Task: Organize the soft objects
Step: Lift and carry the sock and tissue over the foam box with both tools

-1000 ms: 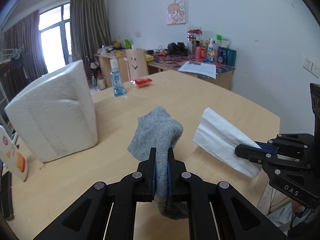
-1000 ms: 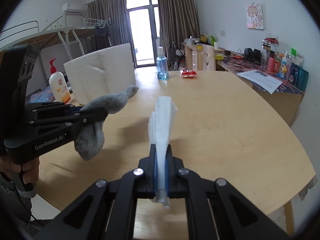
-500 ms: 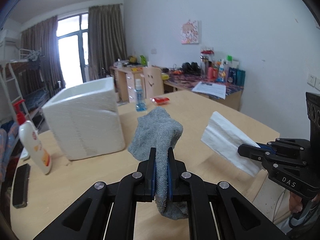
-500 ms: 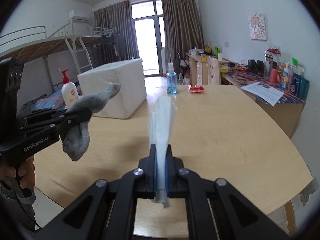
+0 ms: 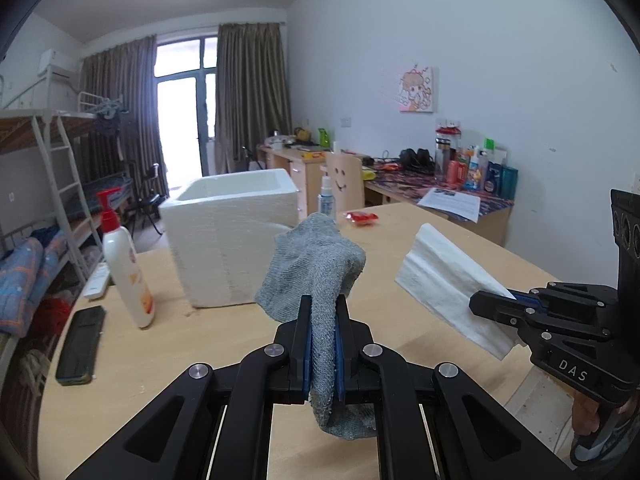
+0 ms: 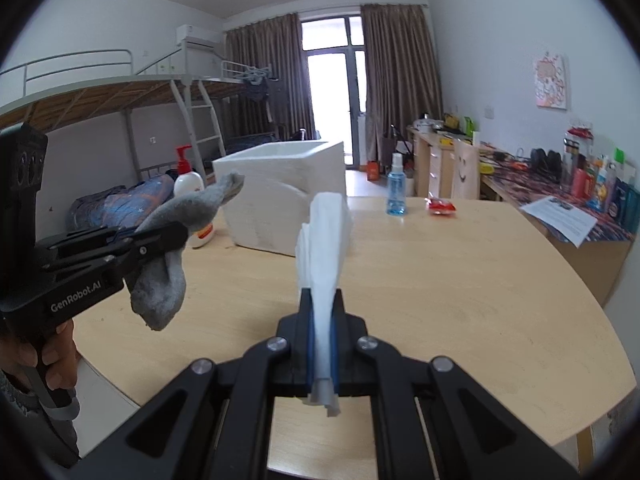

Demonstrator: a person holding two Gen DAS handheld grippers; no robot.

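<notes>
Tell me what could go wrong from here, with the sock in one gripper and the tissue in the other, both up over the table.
The grey sock is pinched mid-length by the left gripper, with both ends hanging free; a loose end could snag the white box rim instead of dropping in. The folded tissue in the right gripper is thin and could tear or slip. A low swing might knock over the lotion bottle.
</notes>
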